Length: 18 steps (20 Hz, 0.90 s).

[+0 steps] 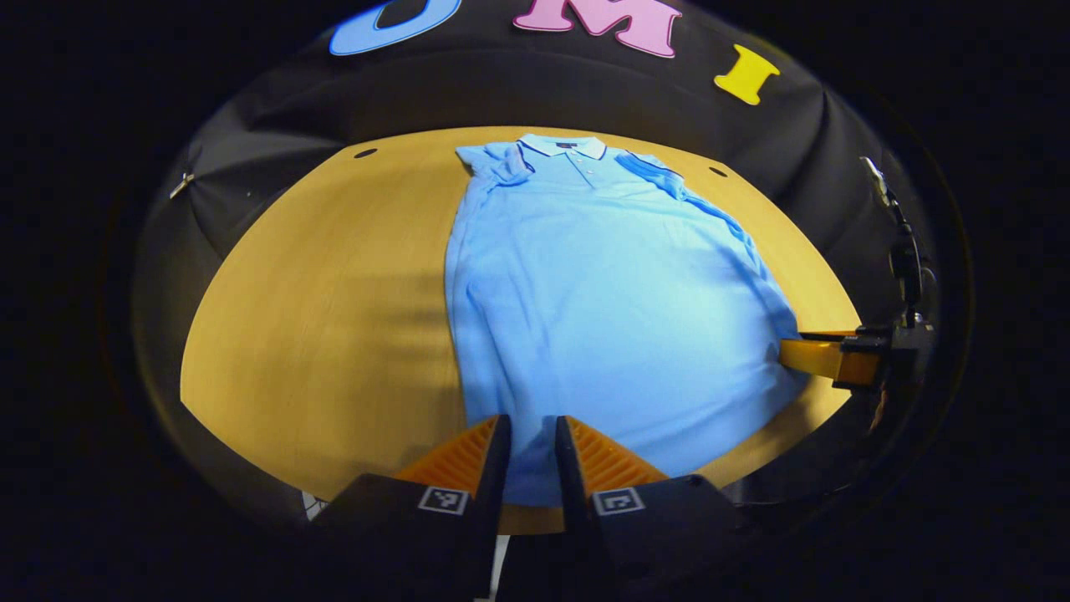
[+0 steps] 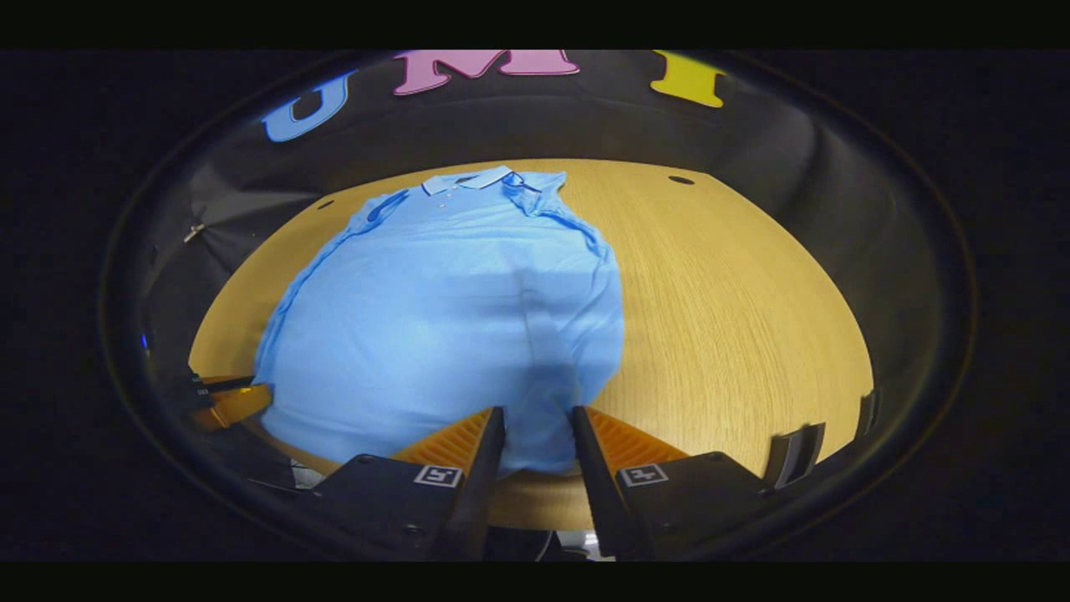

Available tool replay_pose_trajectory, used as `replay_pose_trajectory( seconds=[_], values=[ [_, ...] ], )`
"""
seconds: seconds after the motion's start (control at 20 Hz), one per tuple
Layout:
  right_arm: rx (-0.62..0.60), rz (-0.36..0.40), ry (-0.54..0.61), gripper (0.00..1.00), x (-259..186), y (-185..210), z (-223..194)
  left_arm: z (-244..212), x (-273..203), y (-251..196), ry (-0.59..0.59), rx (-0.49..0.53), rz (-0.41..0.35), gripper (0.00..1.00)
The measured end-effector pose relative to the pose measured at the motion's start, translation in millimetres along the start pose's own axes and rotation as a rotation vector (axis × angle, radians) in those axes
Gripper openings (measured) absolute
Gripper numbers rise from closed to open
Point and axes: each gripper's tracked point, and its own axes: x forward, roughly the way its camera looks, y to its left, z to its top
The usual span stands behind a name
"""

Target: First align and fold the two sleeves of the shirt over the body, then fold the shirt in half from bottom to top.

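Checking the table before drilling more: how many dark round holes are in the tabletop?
2: one hole near the far left corner of the table, another hole near the far right corner. The shirt may hide others.

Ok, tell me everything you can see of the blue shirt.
The shirt is a light blue polo of knit-looking fabric, with a collar and buttoned placket. It lies face up on the wooden table, collar far, both sleeves folded onto the body. The left gripper and right gripper straddle the near hem.
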Motion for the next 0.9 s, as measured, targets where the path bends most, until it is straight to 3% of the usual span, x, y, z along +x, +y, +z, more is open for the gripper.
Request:
replay_pose_trajectory(
  seconds=[0.05, 0.15, 0.2, 0.25, 0.3, 0.35, 0.45, 0.5, 0.9],
  values=[
    [0.001, 0.010, -0.005, 0.53, 0.2, 2.3, 1.0, -1.0, -0.2, 0.9, -0.004, -0.015, 0.002, 0.29],
    [-0.002, 0.004, -0.004, 0.21, 0.4, 2.3, 0.4, -1.5, -1.0, 2.6, -0.003, -0.019, 0.003, 0.21],
    [-0.014, 0.006, -0.006, 0.16, 0.8, 3.3, 1.4, -1.2, -0.9, 4.4, -0.003, -0.019, 0.013, 0.19],
    [-0.015, 0.010, -0.006, 0.21, 1.2, 5.3, 0.8, -0.1, -0.2, 6.0, -0.009, -0.022, 0.018, 0.14],
    [-0.015, 0.016, -0.006, 0.15, 0.9, 5.7, 1.5, 1.0, -0.9, 5.1, -0.007, -0.026, 0.015, 0.11],
    [-0.010, 0.024, -0.004, 0.14, 1.0, 6.4, 1.2, 0.3, -1.1, 4.5, -0.005, -0.030, 0.010, 0.07],
    [0.006, 0.039, -0.003, 0.10, 0.6, 6.0, 2.2, 2.2, -1.6, 4.6, 0.000, -0.041, 0.001, 0.07],
    [0.017, 0.044, -0.003, 0.15, 1.1, 5.7, 3.0, 4.0, -1.0, 4.4, 0.001, -0.037, 0.001, 0.06],
    [-0.010, 0.054, -0.069, 0.15, -12.1, 8.7, 29.3, 32.6, -13.5, 4.1, -0.035, -0.020, -0.002, 0.06]
  ],
)
